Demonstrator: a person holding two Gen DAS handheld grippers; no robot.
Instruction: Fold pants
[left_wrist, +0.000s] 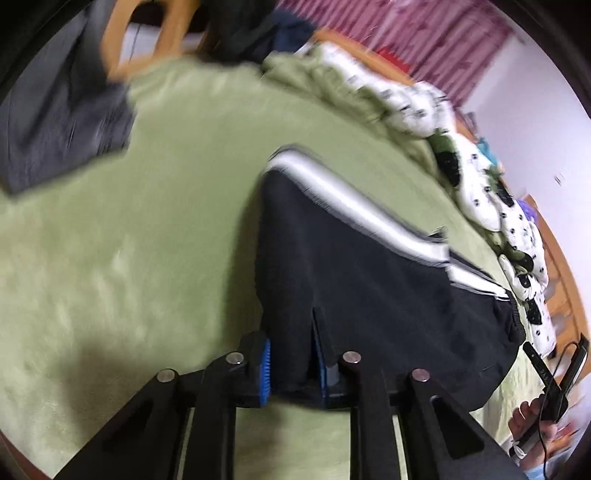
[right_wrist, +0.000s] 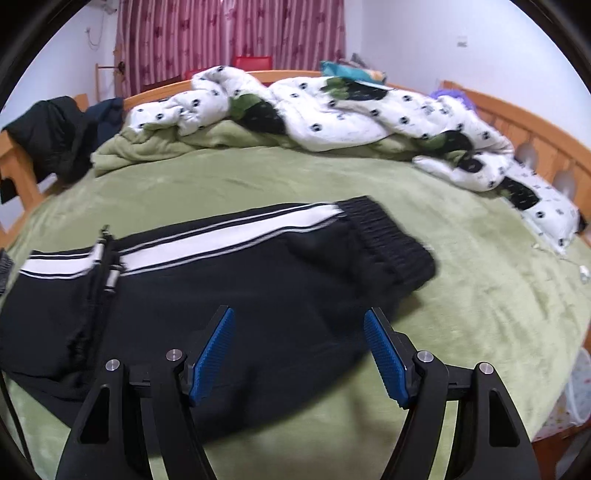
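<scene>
Black pants (right_wrist: 221, 288) with a white side stripe lie across a green blanket (right_wrist: 480, 295), the ribbed waistband (right_wrist: 388, 236) at the right. In the left wrist view the pants (left_wrist: 369, 277) rise as a dark fold toward the camera, and my left gripper (left_wrist: 293, 369) is shut on their near edge, black cloth pinched between the blue pads (left_wrist: 266, 369). My right gripper (right_wrist: 299, 354) hovers open over the near edge of the pants, with nothing pressed between its blue pads (right_wrist: 212, 354). The left wrist view is blurred.
A crumpled white duvet with black print (right_wrist: 332, 107) lies along the far side of the bed. The wooden bed frame (right_wrist: 535, 136) runs around it, dark clothes (right_wrist: 51, 133) draped over it. A grey garment (left_wrist: 62, 129) lies at the left. A hand (left_wrist: 532, 417) shows at the right edge.
</scene>
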